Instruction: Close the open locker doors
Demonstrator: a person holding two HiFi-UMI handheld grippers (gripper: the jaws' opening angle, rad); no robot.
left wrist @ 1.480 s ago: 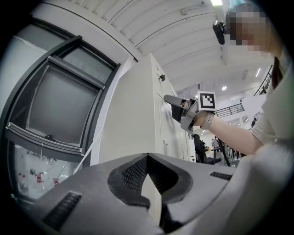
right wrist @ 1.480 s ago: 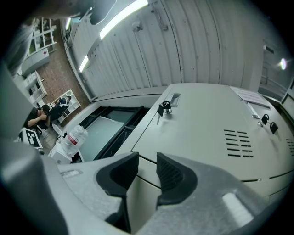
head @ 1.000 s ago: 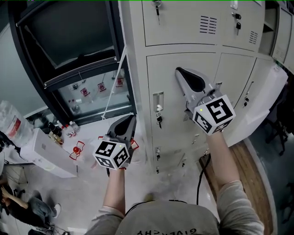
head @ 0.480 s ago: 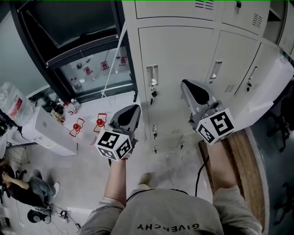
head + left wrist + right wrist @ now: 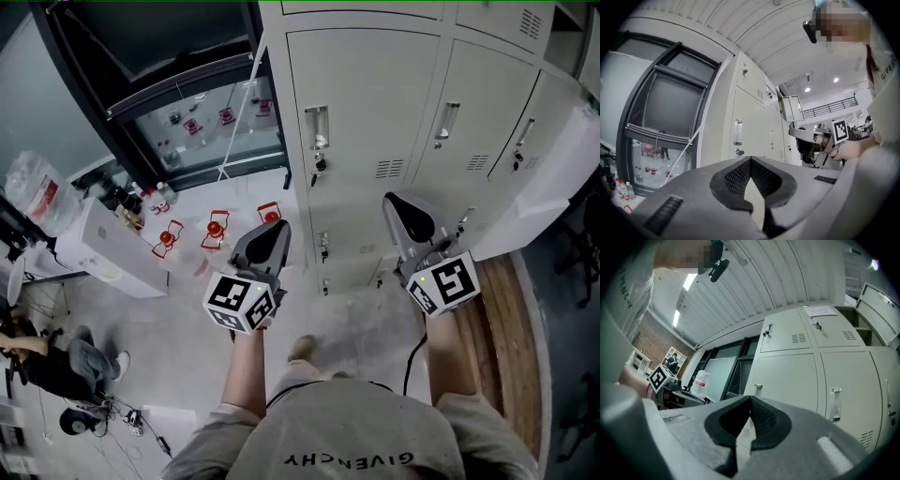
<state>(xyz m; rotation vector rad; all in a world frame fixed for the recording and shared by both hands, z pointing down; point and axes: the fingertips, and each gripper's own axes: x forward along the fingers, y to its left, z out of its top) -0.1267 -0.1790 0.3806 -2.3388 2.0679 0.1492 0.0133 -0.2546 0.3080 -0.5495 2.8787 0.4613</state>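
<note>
Both claws are pinched shut and hold nothing. The left gripper (image 5: 270, 232) is held out over the floor (image 5: 178, 356), near the left edge of the grey lockers (image 5: 375, 103). The right gripper (image 5: 401, 208) is in front of the closed lower doors and does not touch them. An open locker door (image 5: 553, 192) sticks out at the far right, well apart from both claws. Small red things (image 5: 217, 225) sit on the floor at the left.

Grey floor (image 5: 178, 375) w/ lockers (image 5: 366, 112), white box (image 5: 103, 258), small red items (image 5: 217, 228), black cable (image 5: 410, 361).
</note>
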